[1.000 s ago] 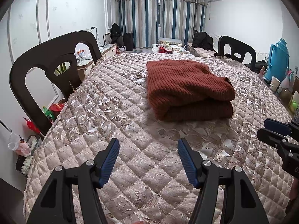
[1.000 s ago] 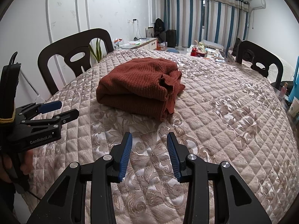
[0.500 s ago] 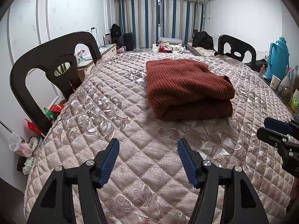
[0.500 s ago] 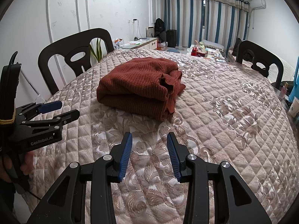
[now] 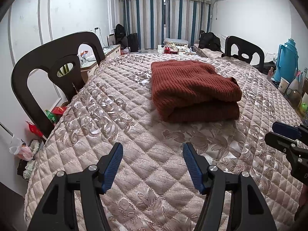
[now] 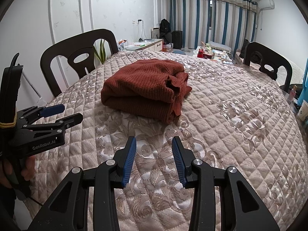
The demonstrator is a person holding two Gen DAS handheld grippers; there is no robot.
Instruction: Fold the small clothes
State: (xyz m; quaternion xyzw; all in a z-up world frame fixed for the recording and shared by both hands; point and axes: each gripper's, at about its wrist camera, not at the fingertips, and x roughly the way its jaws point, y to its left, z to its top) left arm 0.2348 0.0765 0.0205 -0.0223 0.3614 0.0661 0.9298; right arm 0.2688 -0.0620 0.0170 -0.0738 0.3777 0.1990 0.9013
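A rust-red knitted sweater (image 5: 192, 88) lies folded in a thick stack on the quilted table cover (image 5: 119, 127); it also shows in the right wrist view (image 6: 146, 90). My left gripper (image 5: 153, 150) is open and empty, held above the cover well short of the sweater. My right gripper (image 6: 154, 144) is open and empty, also short of the sweater. The right gripper shows at the right edge of the left wrist view (image 5: 283, 136). The left gripper shows at the left of the right wrist view (image 6: 63, 115).
Dark chairs stand at the table's left side (image 5: 55, 67) and far right (image 5: 244, 52). A blue thermos (image 5: 286, 59) and cups stand on a side surface at the right. Bags and clutter lie on the floor at the left (image 5: 25, 152).
Both grippers have drifted very slightly; the sweater has not moved and both stay open.
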